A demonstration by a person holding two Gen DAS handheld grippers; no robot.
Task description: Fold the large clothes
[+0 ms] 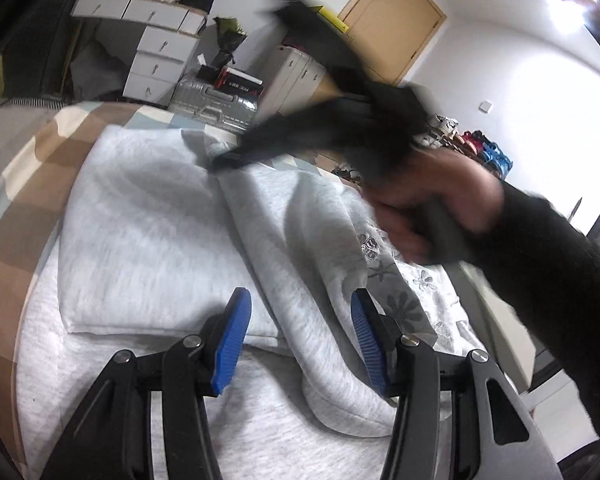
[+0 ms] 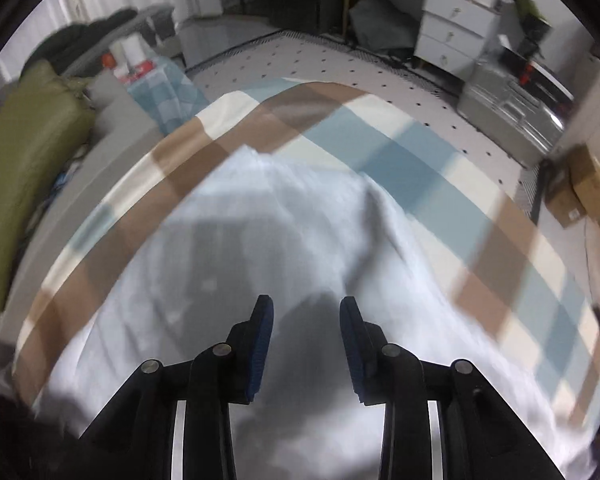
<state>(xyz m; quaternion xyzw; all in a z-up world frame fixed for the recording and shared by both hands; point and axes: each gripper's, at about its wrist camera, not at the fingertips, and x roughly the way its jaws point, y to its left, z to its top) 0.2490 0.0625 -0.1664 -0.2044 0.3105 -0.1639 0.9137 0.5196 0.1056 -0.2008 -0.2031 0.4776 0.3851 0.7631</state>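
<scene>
Blue pads of our left gripper (image 1: 300,344) sit nearest the lens, jaws apart, straddling a thick folded ridge of the grey sweatshirt (image 1: 148,232) without pinching it. The ridge runs between the pads, yet cloth on both sides looks slack, so we judge nothing is clamped. We read this as a steadying post: the gripper hangs low over the near hem so the fold stays put while the other hand works.

Our right gripper (image 1: 224,162) reaches across to the far end of the garment, badly blurred in the left view; its tips seem to meet the cloth at the far seam. From its own camera the right gripper (image 2: 306,344) has jaws parted with only fabric and shadow below, nothing between the pads. They are not wide.

The sweatshirt lies on the checked bedspread (image 2: 380,148), one panel folded flat on the left, a floral-print part (image 1: 400,280) exposed on the right (possibly the front, we cannot tell). A right hand (image 1: 428,208) in a dark sleeve grips the handle.

Judgement: fold partly made; next likely a grab at the far edge.
</scene>
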